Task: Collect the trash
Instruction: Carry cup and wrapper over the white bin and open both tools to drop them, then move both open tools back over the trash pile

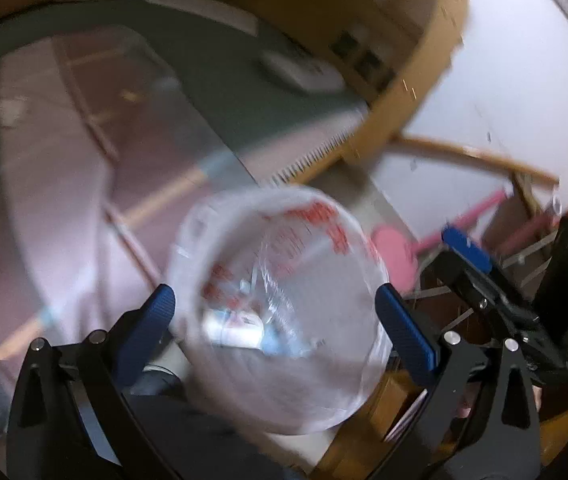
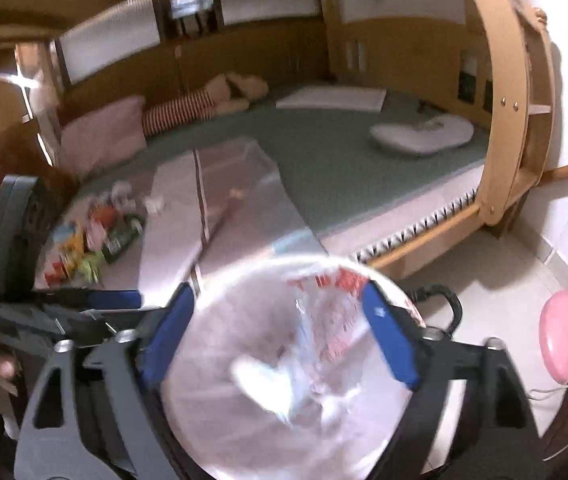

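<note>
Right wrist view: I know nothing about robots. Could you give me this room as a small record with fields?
Place: bedroom with a wooden-framed bed
Held tools: left gripper and right gripper, both with jaws wide apart
Between the fingers: a clear plastic bag with red print, blurred in both views
Trash waiting: a pile of colourful wrappers on the bed's near corner
Also on the bed: pink pillow, plush toy
On the floor: pink round stand

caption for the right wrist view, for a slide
Clear plastic bag between the right gripper's wide blue fingers, bed with scattered wrappers beyond.
</note>
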`<act>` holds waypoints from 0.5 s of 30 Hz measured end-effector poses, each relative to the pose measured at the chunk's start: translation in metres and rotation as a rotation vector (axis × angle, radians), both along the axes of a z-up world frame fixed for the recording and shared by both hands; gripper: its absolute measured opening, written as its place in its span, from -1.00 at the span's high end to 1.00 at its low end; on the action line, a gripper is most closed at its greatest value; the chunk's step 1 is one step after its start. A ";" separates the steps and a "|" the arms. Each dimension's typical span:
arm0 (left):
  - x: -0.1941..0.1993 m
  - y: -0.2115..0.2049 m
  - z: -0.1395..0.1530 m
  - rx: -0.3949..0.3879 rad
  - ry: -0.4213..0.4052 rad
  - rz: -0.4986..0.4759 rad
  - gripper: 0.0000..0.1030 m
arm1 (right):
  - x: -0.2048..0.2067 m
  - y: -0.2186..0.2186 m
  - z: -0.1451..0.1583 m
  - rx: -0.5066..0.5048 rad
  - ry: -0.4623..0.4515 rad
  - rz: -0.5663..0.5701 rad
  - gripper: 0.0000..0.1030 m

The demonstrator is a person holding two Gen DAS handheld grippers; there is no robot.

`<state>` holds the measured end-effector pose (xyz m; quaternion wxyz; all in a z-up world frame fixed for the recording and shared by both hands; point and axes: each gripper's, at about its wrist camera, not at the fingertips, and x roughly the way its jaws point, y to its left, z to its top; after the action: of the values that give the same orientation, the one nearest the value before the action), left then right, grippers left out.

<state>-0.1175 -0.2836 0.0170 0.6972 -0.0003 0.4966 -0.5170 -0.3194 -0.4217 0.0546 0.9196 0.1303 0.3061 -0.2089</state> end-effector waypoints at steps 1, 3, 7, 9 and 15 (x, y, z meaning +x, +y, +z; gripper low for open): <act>0.010 0.010 0.007 -0.012 -0.012 0.026 -0.93 | 0.006 0.003 0.004 0.010 -0.023 0.009 -0.66; 0.042 0.047 0.031 -0.025 -0.097 0.134 -0.93 | 0.023 0.013 0.010 0.023 -0.062 0.027 -0.66; 0.084 0.136 0.059 0.084 -0.361 0.437 -0.93 | 0.085 0.054 0.016 0.043 -0.114 0.141 -0.66; 0.102 0.188 0.064 0.162 -0.469 0.595 -0.93 | 0.119 0.078 0.019 0.031 -0.119 0.191 -0.67; 0.133 0.278 0.046 0.313 -0.550 0.834 -0.93 | 0.228 0.156 0.016 0.013 -0.094 0.328 -0.67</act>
<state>0.0158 -0.0056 0.0633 0.9402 0.0420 0.3243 -0.0957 -0.0917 -0.2661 0.0710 0.9538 0.0939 0.2813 -0.0478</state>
